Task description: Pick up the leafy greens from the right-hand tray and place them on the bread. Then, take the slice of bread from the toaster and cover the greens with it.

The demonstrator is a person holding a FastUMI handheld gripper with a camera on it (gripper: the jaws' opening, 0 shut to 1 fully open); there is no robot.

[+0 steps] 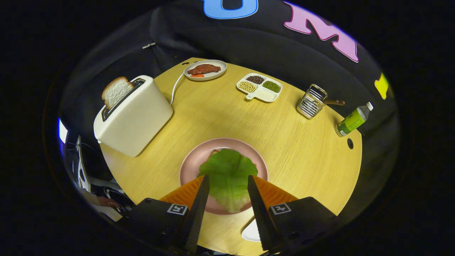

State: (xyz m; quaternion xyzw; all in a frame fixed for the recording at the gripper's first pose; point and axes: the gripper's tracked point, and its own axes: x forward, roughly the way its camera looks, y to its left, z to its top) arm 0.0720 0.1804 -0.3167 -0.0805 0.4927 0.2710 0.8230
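Between spread claw (227,176) fingers: leafy greens (228,176) lying on pink plate (193,163), untouched.

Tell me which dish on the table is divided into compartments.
The white dish beyond the fingers, holding beans in sections. The pink plate and the oval meat plate are undivided. Gripper is open.

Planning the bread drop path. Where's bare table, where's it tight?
Open gripper straddles the greens on the pink plate. Bare: wide wood between plate, toaster and divided dish; also plate to rack. Tight: back edge near meat plate.
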